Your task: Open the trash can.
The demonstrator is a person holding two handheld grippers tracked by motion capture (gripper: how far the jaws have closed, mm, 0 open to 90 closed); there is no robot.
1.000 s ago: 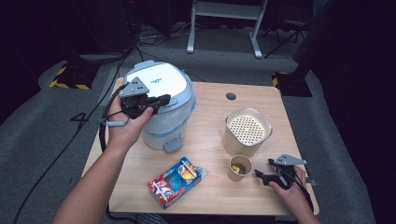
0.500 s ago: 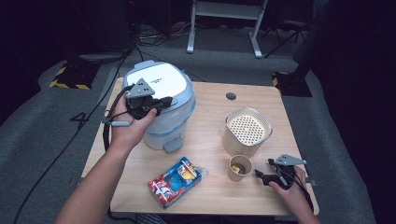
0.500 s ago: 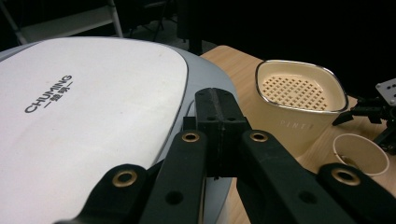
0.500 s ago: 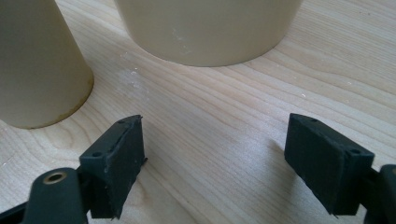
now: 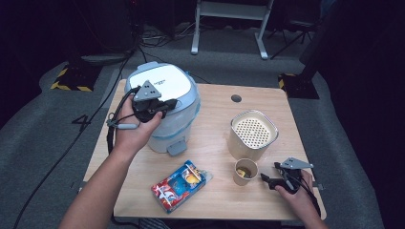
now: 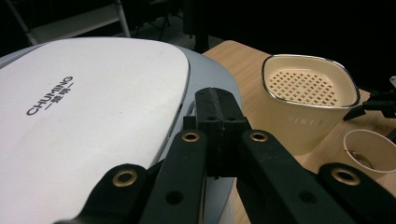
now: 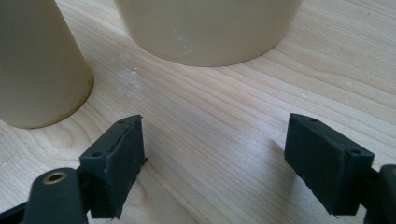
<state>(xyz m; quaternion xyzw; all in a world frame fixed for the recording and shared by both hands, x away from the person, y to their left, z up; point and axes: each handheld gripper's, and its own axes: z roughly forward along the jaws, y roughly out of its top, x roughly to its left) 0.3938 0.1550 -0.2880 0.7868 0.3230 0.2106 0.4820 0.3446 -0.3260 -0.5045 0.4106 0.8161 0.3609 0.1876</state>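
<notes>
Nearest the person, on the light wooden bench (image 5: 224, 200), the right gripper (image 5: 277, 181) rests low with its jaws wide apart on nothing, just beside the small tan paper cup (image 5: 245, 171), which stands upright with something small inside. To the left of the cup lies a flat red-and-blue snack packet (image 5: 180, 185). Behind the cup stands the cream square container with a perforated insert and metal rim (image 5: 253, 133), close to the cup. Farther back, at the bench's left side, sits the round pale-blue bin with a white flat lid (image 5: 167, 102); the left gripper (image 6: 219, 123) hovers at the lid's front edge, jaws pressed together and empty. The judgement here is that the lid is about to be worked. Closed jaws pushing on the smooth lid could skid off its rim, or shove the light bin backward toward the bench's edge. The right gripper, so near the cup, could tip it with a careless swing.
</notes>
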